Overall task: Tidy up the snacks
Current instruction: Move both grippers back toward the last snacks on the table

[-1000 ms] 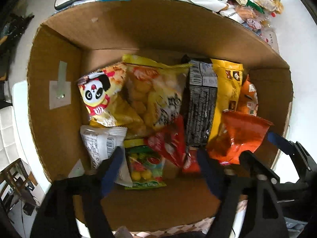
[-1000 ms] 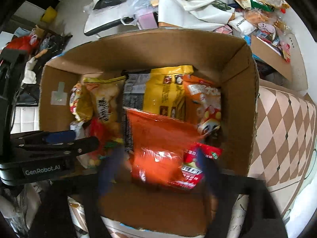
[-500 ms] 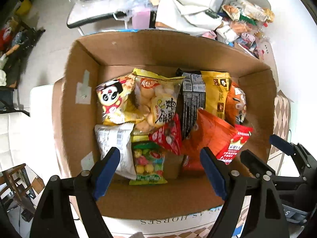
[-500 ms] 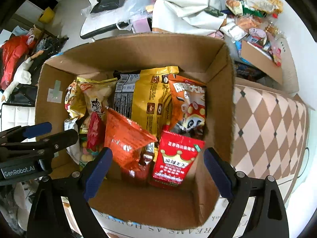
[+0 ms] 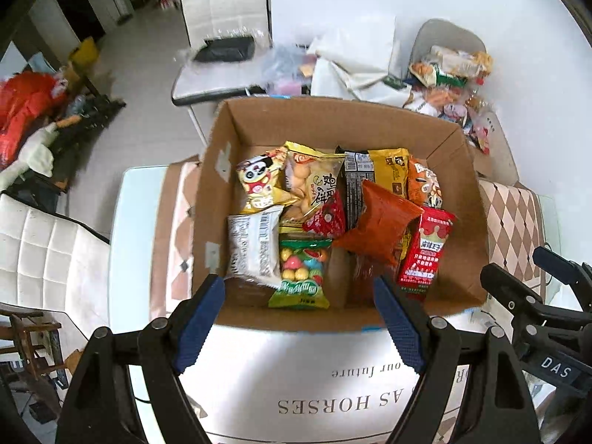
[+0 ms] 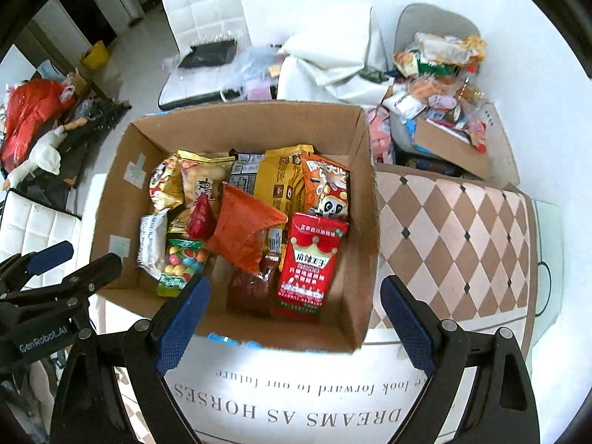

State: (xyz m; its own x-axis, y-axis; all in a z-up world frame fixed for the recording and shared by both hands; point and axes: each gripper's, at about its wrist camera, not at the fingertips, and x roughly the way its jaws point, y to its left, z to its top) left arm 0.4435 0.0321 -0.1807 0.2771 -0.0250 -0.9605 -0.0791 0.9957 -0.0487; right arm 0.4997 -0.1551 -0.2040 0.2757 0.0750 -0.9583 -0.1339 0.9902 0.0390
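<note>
I hold my two claws over a big cardboard box (image 5: 458,170). My left claw (image 5: 299,318) is spread wide with nothing in it. My right claw (image 6: 296,318) is spread wide too, and it is empty. The box sits on a table (image 6: 458,229) with a checked cloth. Snack bags fill the box. An orange bag (image 6: 244,229) lies on top in the middle. A red pack (image 6: 307,266) with a crown stands just beside it. A candy bag (image 5: 301,270) lies near the front.
</note>
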